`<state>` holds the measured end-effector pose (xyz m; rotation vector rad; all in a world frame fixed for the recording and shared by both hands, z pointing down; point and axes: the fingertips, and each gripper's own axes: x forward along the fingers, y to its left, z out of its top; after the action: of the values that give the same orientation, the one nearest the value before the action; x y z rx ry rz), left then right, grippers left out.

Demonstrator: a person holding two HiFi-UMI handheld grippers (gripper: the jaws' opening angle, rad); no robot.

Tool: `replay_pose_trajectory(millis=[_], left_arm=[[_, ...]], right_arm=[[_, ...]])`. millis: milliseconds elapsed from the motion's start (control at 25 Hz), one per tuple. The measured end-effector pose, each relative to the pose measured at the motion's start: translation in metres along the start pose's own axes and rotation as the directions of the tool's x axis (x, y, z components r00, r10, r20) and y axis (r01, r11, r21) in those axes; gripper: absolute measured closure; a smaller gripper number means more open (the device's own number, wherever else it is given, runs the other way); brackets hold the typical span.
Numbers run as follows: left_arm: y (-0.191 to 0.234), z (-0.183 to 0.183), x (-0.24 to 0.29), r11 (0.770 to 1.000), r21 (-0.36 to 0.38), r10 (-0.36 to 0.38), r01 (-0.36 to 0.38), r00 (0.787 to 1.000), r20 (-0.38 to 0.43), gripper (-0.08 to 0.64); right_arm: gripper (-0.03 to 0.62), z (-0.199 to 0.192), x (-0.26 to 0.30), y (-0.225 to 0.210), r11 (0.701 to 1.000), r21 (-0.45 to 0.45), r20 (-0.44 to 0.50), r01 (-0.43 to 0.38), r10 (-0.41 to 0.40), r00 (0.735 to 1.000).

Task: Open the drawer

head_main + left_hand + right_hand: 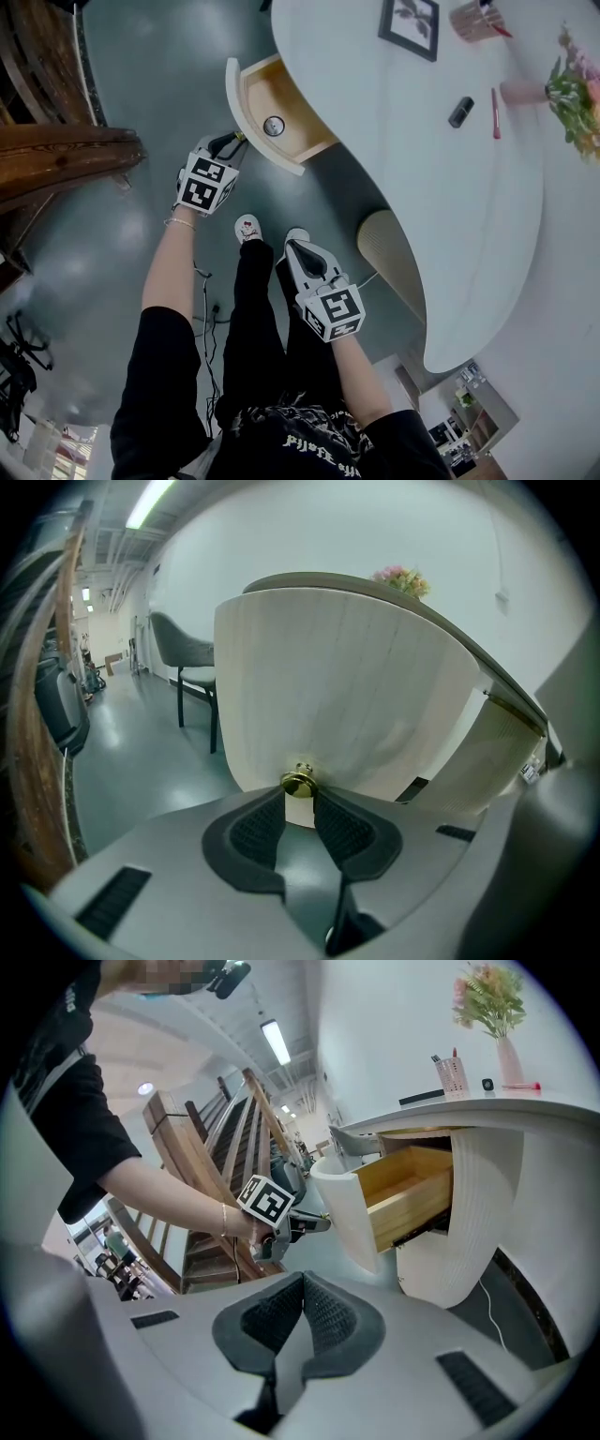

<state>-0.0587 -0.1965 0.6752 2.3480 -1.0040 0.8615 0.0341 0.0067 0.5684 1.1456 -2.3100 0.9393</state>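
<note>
The drawer (300, 117), curved white front and pale wood inside, stands pulled out from under the desk top (422, 178), its brass knob (298, 782) pinched in my left gripper (299, 797).

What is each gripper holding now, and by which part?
The left gripper grips the drawer by its brass knob; the right gripper holds nothing, jaws together.

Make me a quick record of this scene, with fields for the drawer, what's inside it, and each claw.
drawer: pulled open from the white desk
inside: one small round object, kind unclear
left claw: shut on the brass knob of the drawer front
right claw: shut, empty, away from the drawer
</note>
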Motion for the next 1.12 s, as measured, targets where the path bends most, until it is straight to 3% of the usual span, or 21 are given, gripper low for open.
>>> replay_pose_trajectory(millis=[160,1120], left_arm=[[0.003,-0.004,-0.004,1.0,0.028,-0.011,0.011,1.0,0.002,0.451],[0.012,-0.028,-0.029,1.0,0.016,0.011,-0.011,0.999,-0.04,0.451]], right_arm=[[0.566,-0.005,0.002,0.0,1.0,0.001,-0.01,-0.004,0.004,1.0],[0.566,-0.002,0.002,0.018,1.0,-0.02,-0.023,-0.023,0.023,0.999]])
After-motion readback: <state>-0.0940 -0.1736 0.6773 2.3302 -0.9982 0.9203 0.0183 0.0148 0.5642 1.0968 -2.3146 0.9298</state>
